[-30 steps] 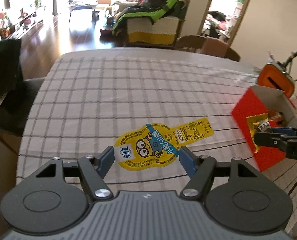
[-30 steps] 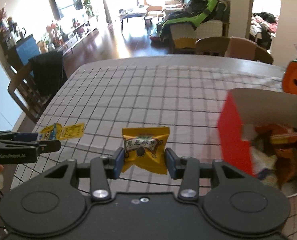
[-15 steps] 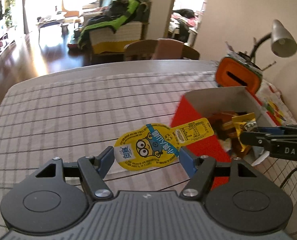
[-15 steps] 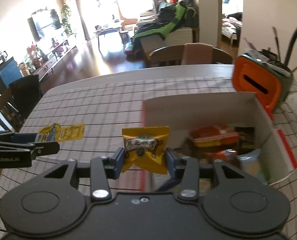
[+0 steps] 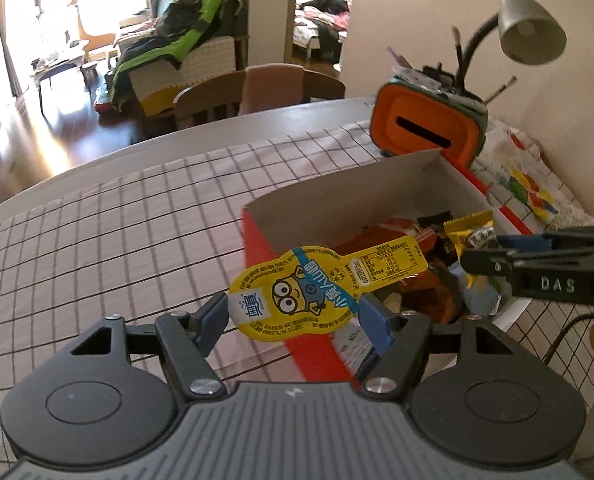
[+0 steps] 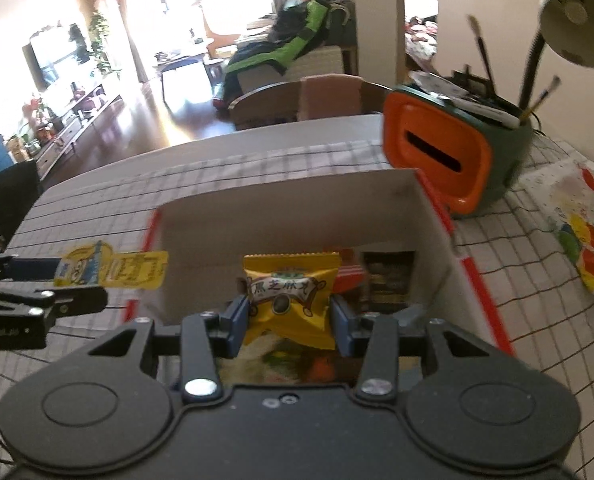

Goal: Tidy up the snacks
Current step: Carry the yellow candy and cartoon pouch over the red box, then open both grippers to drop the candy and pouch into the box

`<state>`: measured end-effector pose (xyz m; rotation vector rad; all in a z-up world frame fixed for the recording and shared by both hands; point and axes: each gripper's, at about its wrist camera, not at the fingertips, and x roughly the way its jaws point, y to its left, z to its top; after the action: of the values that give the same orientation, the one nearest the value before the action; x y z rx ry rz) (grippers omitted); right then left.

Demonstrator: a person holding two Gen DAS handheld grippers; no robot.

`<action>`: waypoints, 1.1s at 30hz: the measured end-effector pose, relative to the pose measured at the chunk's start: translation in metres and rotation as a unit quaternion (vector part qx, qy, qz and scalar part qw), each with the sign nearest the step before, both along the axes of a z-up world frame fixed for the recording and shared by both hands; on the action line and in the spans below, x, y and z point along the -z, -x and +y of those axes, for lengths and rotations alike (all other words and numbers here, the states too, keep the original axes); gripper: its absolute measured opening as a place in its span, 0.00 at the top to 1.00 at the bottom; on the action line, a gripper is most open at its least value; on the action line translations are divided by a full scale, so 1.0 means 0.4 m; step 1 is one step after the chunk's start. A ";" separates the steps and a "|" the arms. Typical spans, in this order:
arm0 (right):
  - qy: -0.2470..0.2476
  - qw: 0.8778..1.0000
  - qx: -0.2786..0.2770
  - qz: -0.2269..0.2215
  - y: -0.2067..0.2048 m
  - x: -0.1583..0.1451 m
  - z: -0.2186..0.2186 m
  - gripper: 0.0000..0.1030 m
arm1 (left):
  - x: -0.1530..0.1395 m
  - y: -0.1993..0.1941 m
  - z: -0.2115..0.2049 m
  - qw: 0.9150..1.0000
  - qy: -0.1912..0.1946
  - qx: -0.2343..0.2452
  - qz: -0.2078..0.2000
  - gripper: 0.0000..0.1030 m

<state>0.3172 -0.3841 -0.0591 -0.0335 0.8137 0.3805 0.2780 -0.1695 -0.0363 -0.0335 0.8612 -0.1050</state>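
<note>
My left gripper [image 5: 293,316] is shut on a flat yellow Minion snack pouch [image 5: 317,288] and holds it over the near left corner of the red snack box [image 5: 273,256]. My right gripper [image 6: 291,318] is shut on a yellow sesame snack packet [image 6: 291,292] and holds it above the open box [image 6: 433,216], which has several wrapped snacks inside. The right gripper also shows in the left wrist view [image 5: 493,254] with the yellow packet [image 5: 469,232] over the box. The left gripper and its pouch [image 6: 113,268] show at the left of the right wrist view.
The box stands on a table with a grid-pattern cloth [image 5: 117,220]. An orange and green holder [image 6: 453,148] with brushes stands just behind the box. A desk lamp [image 5: 533,24] leans over it. A colourful cloth [image 6: 577,224] lies right of the box. Chairs [image 5: 257,92] stand at the far edge.
Both grippers have moved right, from over the bare cloth to over the red box, each still holding its snack. The box now fills the view below the right gripper.
</note>
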 end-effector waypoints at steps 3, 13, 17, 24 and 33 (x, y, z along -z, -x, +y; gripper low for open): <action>0.000 1.000 0.008 0.007 -0.030 0.014 -0.035 0.58 | 0.014 -0.016 -0.051 1.000 -0.019 0.019 0.003 0.31; 0.013 1.000 -0.001 0.022 -0.094 0.068 -0.064 0.59 | 0.076 -0.080 -0.180 0.995 -0.069 0.068 0.026 0.31; 0.019 0.999 -0.014 0.023 -0.115 0.087 -0.056 0.59 | 0.095 -0.099 -0.205 0.993 -0.082 0.075 0.043 0.31; 0.015 0.999 -0.025 0.035 -0.125 0.103 -0.065 0.59 | 0.118 -0.120 -0.213 0.992 -0.077 0.073 0.068 0.31; -0.009 0.999 -0.029 0.037 -0.118 0.099 -0.096 0.59 | 0.117 -0.115 -0.204 0.993 -0.062 0.062 0.072 0.30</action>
<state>0.3642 -0.4225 -0.0988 -0.0262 0.8836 0.4465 0.3241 -0.2512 -0.0829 0.1314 1.0128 -0.1673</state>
